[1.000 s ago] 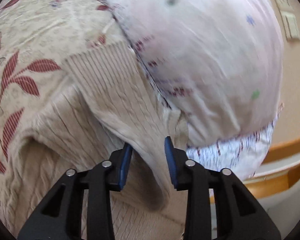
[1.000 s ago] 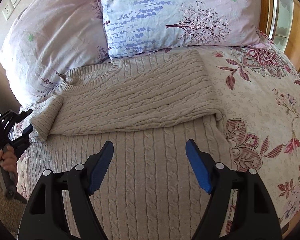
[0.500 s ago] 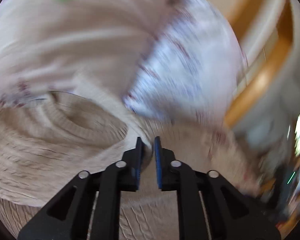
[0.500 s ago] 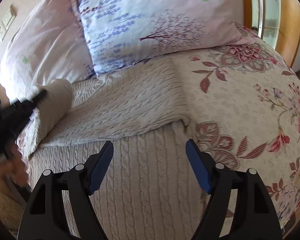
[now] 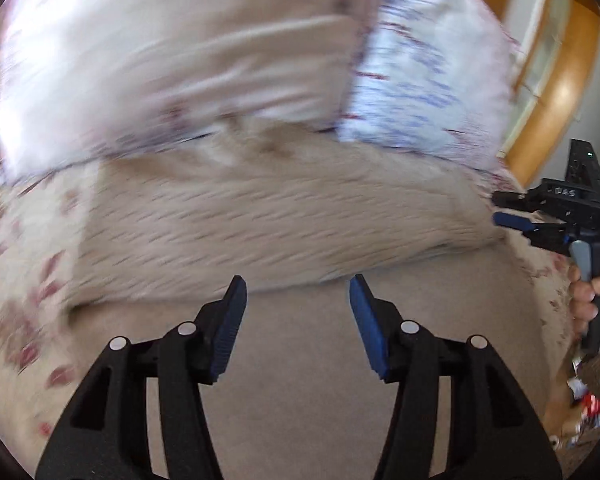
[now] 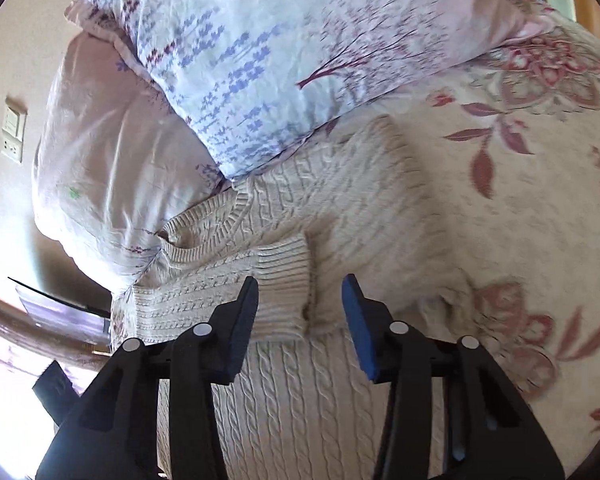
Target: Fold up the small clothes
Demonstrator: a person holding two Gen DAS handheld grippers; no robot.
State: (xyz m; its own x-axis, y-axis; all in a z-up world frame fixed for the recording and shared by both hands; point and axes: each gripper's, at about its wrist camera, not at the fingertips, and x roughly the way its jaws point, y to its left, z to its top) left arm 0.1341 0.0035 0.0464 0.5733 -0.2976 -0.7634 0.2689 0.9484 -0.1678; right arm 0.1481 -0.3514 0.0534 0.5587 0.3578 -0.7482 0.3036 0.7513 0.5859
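A beige cable-knit sweater lies flat on the bed, neck toward the pillows. Both sleeves are folded across its body; one ribbed cuff lies just ahead of my right gripper, which is open and empty above it. The sweater shows blurred in the left wrist view. My left gripper is open and empty over the sweater's lower part. The right gripper shows at that view's right edge, held in a hand.
Two floral pillows lie against the sweater's neck end. The floral bedspread extends to the right. A wooden bed frame and a wall socket are behind.
My left gripper closed on the sleeve, carried it across the sweater, and has now opened and let it go. My right gripper has swung left toward the laid cuff.
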